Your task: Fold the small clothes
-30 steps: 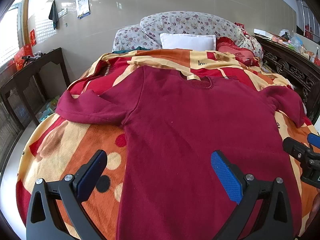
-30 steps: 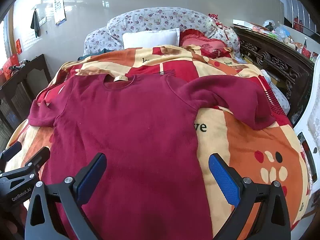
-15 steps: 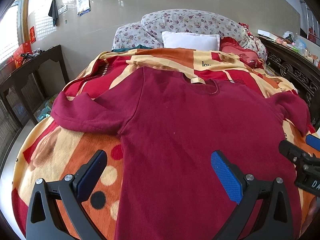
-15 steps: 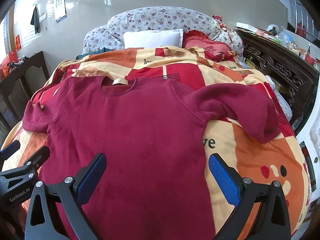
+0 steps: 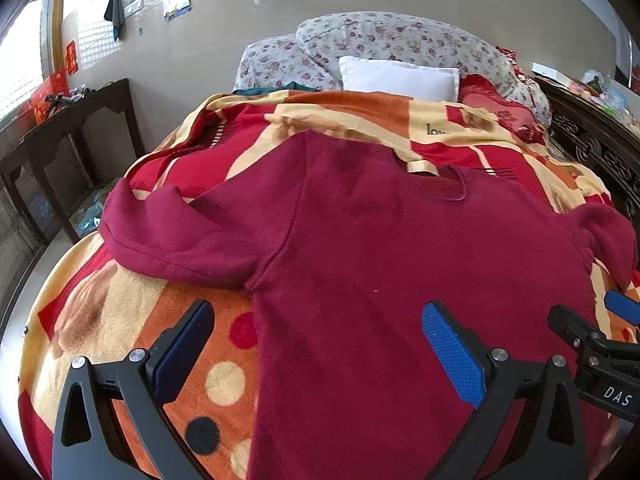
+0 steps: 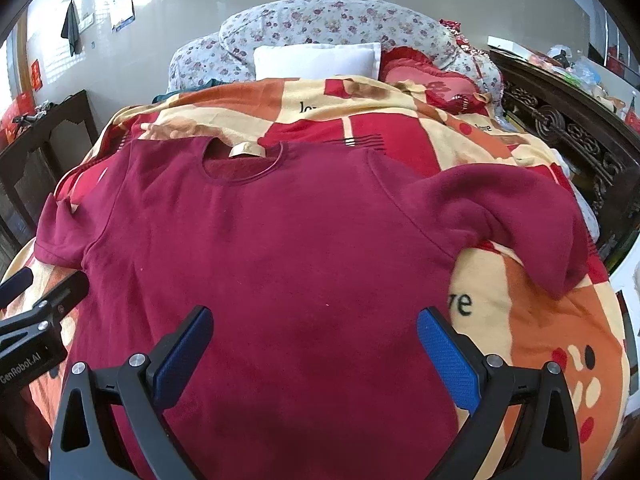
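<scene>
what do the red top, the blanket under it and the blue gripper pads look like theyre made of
Maroon top: looks like soft fleece or brushed knit, matte with a fuzzy nap, thick rolled sleeve edges. Blanket: plush printed fleece by its look, with a slightly shaggy pile. Blue pads on the right gripper: likely rubber or textured plastic, finely dotted surface; the black frame looks like hard plastic, though that is uncertain.

Maroon sweater (image 6: 280,248) flat on patterned blanket (image 6: 532,320), open right claw (image 6: 314,346) above.
</scene>
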`<action>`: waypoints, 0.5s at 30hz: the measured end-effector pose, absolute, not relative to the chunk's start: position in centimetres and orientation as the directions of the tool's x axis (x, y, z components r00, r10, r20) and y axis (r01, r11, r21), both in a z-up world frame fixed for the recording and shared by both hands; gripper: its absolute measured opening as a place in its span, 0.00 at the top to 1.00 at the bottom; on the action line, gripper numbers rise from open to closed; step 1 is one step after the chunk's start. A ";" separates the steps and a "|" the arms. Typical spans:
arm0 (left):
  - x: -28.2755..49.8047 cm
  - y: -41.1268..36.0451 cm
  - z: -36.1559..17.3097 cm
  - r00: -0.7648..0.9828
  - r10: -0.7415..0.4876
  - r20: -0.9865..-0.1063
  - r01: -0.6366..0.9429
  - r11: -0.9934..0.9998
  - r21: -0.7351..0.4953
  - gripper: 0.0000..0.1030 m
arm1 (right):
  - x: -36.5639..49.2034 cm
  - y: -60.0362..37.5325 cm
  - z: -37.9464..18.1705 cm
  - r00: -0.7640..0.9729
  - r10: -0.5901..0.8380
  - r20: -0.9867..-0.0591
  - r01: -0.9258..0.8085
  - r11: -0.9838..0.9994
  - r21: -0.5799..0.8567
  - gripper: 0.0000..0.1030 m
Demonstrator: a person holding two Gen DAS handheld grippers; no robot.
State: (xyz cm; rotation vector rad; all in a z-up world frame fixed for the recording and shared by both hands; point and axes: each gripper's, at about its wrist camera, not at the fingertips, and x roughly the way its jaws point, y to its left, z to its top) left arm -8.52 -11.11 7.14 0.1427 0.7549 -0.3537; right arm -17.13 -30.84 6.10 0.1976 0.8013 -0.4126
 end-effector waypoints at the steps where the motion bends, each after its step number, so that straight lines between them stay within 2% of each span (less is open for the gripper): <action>1: -8.2 -11.0 7.1 0.672 -0.259 -0.694 0.359 0.933 0.000 0.00 | -16.9 -30.8 6.0 0.622 -0.281 -0.730 0.428 0.904 0.016 0.00; 8: -5.5 -7.1 6.9 0.666 -0.231 -0.710 0.301 0.953 -0.028 0.00 | -14.2 -30.0 4.8 0.629 -0.229 -0.743 0.368 0.930 0.025 0.00; 15: 0.9 2.7 6.7 0.673 -0.119 -0.730 0.086 0.993 -0.083 0.00 | -12.7 -28.4 4.8 0.652 -0.186 -0.735 0.309 0.950 0.033 0.02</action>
